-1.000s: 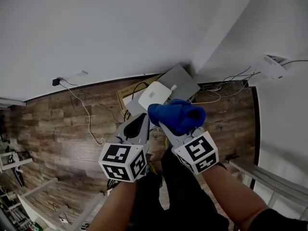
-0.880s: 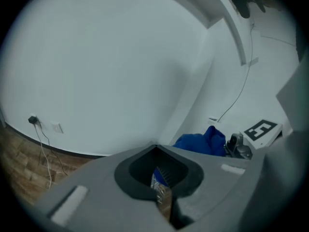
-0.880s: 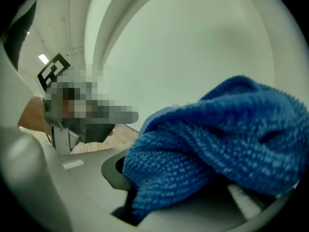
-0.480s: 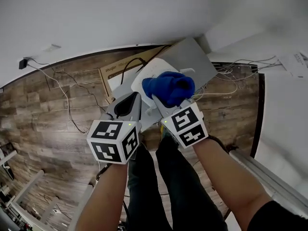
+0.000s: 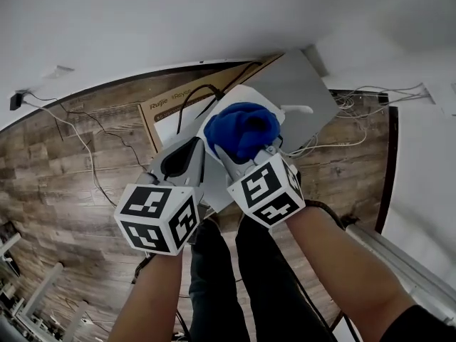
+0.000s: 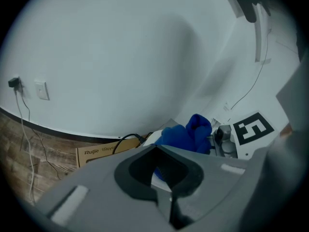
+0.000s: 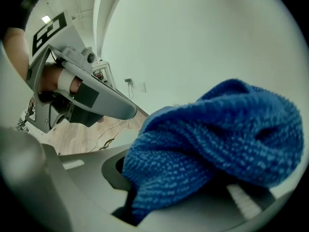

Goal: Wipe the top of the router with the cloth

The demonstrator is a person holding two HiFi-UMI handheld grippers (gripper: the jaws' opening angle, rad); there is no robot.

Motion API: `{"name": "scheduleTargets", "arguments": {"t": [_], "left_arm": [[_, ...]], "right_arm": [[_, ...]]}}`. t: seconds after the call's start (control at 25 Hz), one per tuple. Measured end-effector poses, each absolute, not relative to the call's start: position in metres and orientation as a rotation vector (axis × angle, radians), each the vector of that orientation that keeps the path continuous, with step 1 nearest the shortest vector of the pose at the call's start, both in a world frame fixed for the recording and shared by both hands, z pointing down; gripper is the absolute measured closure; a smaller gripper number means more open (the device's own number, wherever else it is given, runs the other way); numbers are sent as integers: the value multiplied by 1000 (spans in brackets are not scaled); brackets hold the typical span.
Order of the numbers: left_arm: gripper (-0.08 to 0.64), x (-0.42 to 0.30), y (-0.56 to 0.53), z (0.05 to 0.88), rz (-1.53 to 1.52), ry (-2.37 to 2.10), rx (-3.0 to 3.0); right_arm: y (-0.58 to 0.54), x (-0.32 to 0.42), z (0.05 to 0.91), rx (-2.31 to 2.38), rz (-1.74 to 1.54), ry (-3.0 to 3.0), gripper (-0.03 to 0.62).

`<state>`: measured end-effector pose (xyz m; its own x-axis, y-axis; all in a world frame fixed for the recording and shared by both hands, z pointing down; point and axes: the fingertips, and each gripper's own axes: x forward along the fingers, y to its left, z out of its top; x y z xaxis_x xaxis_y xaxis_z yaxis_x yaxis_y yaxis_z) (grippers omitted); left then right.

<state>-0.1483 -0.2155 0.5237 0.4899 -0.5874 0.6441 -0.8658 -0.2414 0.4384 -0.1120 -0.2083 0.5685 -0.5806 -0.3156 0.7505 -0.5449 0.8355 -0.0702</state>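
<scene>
Gripping the blue cloth (image 5: 244, 127) in the fingers of the right gripper (image 5: 239, 155) over the white router (image 5: 265, 100), left gripper (image 5: 198, 148) beside it closed on nothing; best pressed flat and swept lightly across the top.

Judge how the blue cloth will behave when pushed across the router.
Probably floppy: the cloth bunches in loose folds over the right tool. Likely light, and grippy rather than slippery, given its nubby weave; it should drag across the router, not roll.
</scene>
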Motion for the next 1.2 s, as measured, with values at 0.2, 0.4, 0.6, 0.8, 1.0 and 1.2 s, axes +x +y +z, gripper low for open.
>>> {"name": "scheduleTargets", "arguments": {"t": [0.2, 0.4, 0.6, 0.8, 1.0, 1.2], "left_arm": [[560, -149, -223, 528, 437, -1185, 1950], [560, -149, -241, 528, 422, -1198, 1962], [560, -134, -261, 533, 414, -1194, 1962], [559, -118, -267, 536, 398, -1169, 1967], [559, -140, -260, 545, 382, -1202, 1927], [558, -170, -244, 557, 397, -1233, 1881]], "right_arm": [[-221, -123, 576, 532, 248, -2211, 499], [-268, -111, 582, 542, 148, -2120, 499], [-309, -71, 582, 711, 158, -2010, 499], [-312, -68, 583, 764, 192, -1996, 499], [-292, -102, 588, 638, 151, -2044, 500], [-266, -133, 592, 496, 142, -2083, 500]]}}
